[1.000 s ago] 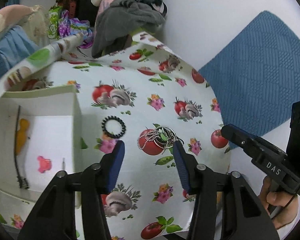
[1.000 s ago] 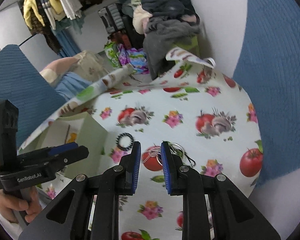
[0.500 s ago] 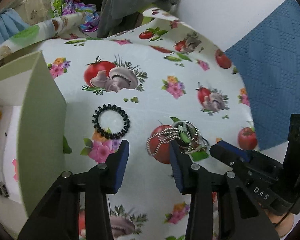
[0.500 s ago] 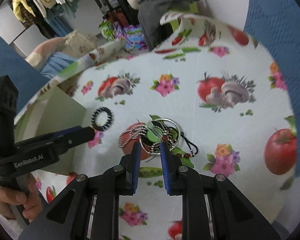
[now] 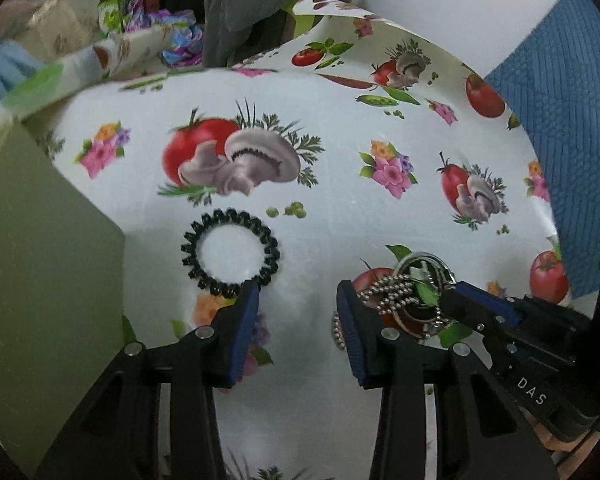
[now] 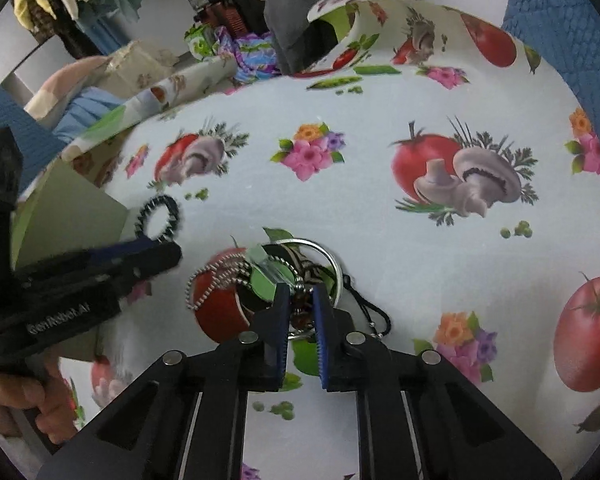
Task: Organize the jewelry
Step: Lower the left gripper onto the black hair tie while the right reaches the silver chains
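Note:
A black spiral hair tie lies flat on the tablecloth, just ahead of my left gripper, which is open and empty low over the cloth. To its right lies a tangled pile of jewelry: a silver ball chain, metal rings and a black cord. My right gripper is down on this pile, its jaws a narrow gap apart around a bead strand. The hair tie also shows in the right wrist view.
A pale green box stands at the left, its wall close to the hair tie. The vegetable-print tablecloth covers the table. A blue textured pad sits at the right. Clothes and bags are piled behind the far edge.
Both grippers have moved forward and down toward the cloth. The left now sits between hair tie and pile; the right has reached the pile.

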### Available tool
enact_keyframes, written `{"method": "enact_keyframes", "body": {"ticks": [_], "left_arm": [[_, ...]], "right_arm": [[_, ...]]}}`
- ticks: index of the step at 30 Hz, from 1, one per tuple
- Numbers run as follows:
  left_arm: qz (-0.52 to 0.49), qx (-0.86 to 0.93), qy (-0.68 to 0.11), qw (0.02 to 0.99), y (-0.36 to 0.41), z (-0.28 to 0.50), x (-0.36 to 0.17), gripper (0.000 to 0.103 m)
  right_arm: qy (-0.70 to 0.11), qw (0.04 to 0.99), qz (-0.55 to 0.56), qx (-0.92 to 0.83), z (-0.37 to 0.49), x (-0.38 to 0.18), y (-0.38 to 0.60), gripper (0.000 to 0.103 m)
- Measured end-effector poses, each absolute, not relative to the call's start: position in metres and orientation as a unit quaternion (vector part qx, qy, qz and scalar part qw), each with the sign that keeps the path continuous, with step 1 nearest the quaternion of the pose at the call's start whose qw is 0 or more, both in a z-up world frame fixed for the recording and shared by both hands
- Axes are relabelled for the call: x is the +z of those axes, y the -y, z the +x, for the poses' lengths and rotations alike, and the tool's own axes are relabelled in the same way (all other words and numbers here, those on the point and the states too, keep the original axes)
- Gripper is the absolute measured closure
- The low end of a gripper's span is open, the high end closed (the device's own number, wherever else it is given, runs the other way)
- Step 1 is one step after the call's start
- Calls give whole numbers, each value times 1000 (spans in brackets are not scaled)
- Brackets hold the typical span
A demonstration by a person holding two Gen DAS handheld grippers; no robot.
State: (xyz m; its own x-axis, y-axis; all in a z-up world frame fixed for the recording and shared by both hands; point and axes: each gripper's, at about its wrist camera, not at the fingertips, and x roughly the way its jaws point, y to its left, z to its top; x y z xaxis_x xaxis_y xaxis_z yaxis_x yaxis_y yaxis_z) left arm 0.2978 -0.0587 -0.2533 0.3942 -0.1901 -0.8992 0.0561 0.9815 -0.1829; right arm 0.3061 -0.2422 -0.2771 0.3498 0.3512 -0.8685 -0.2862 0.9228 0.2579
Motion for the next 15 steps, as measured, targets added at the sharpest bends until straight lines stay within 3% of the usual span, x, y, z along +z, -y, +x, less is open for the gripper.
{"method": "enact_keyframes", "body": {"ticks": [15], "left_arm": [[-18,-64,-527,847,62,301,-250,61]], "right_arm": [[-516,832,50,199,301,-265,246,97]]}}
